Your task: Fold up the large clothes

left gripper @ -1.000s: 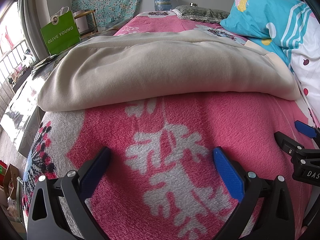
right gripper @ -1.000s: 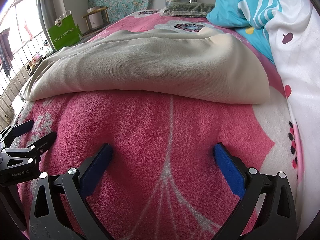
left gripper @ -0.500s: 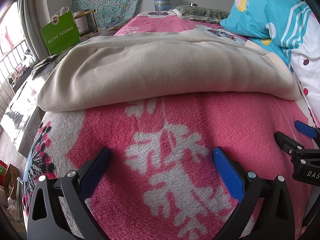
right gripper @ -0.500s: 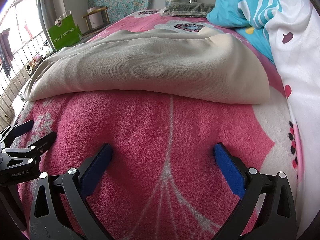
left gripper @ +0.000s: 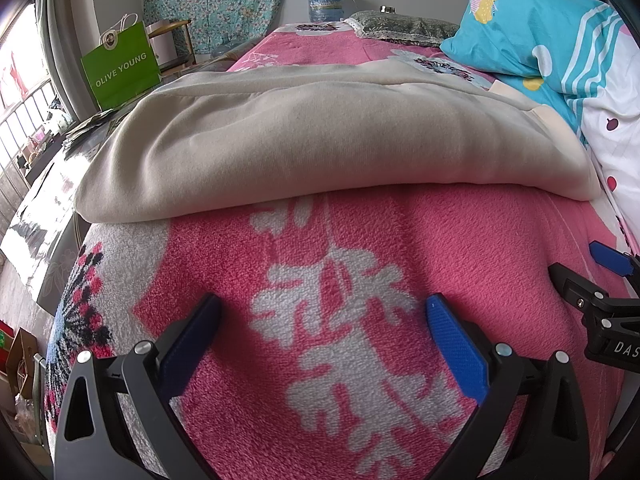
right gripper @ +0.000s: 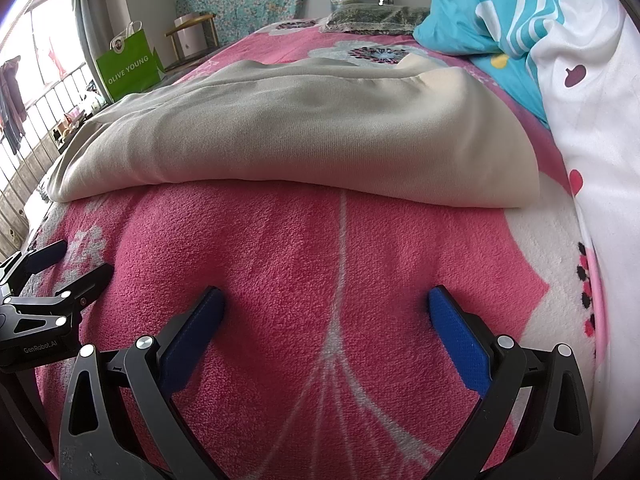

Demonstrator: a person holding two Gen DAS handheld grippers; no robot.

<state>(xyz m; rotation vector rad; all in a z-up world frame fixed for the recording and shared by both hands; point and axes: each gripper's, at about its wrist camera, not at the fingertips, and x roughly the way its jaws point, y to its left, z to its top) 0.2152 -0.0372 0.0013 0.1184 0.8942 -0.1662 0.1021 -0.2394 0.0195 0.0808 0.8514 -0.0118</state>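
A large cream garment point(left gripper: 320, 140) lies folded across the pink flowered blanket point(left gripper: 360, 248) on the bed; it also shows in the right wrist view point(right gripper: 304, 140). My left gripper point(left gripper: 324, 312) is open and empty, resting low over the blanket in front of the garment's near fold. My right gripper point(right gripper: 326, 304) is open and empty, also in front of the near fold. The right gripper's fingers point(left gripper: 608, 258) show at the right edge of the left wrist view. The left gripper's fingers point(right gripper: 52, 250) show at the left edge of the right wrist view.
A turquoise and white pillow point(left gripper: 560, 40) lies at the right, beside the garment. A green paper bag point(left gripper: 120, 68) and a small wooden stool point(left gripper: 172, 36) stand left of the bed. A grey cushion point(left gripper: 400, 26) and a water jug point(left gripper: 326, 0) lie at the far end.
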